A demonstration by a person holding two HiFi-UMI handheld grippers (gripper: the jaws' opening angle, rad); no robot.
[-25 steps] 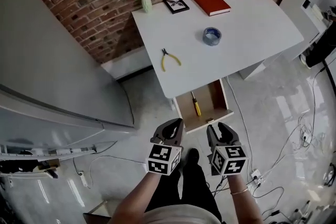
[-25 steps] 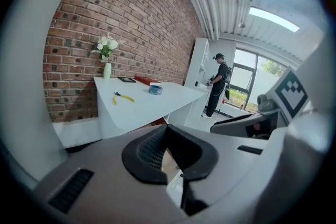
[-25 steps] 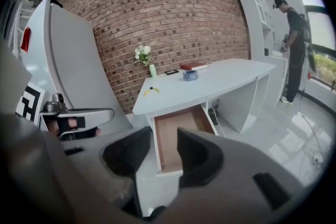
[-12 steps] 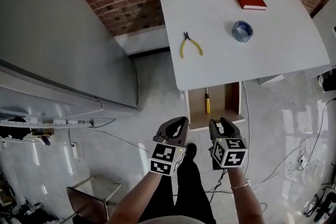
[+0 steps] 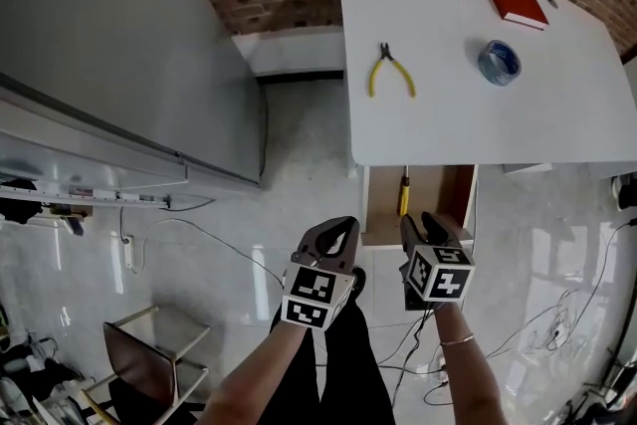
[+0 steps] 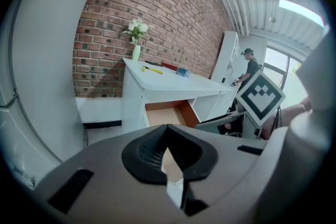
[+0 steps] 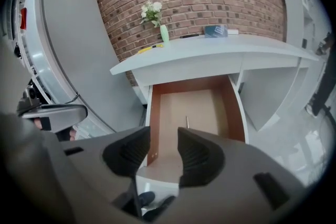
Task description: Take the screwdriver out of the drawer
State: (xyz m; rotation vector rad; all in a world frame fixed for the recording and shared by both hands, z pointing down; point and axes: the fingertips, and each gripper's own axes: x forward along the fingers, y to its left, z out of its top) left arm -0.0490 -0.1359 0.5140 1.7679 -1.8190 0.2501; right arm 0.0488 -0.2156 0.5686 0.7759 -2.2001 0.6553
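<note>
- Your left gripper (image 6: 167,132) has its jaws pressed together on nothing. Your right gripper (image 7: 164,145) is empty, with a narrow gap between its jaws, just short of the drawer (image 7: 237,108) front.
- The screwdriver (image 7: 187,121) lies lengthwise on the open drawer's floor, untouched.
- That narrow gap may knock the handle instead of straddling it, and a pinch on the thin shaft could make it roll or slip.

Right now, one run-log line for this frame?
phase: pre-grasp | drawer: open | screwdriver: inside drawer | left gripper: shut, empty | right gripper: open, empty, facing drawer
</note>
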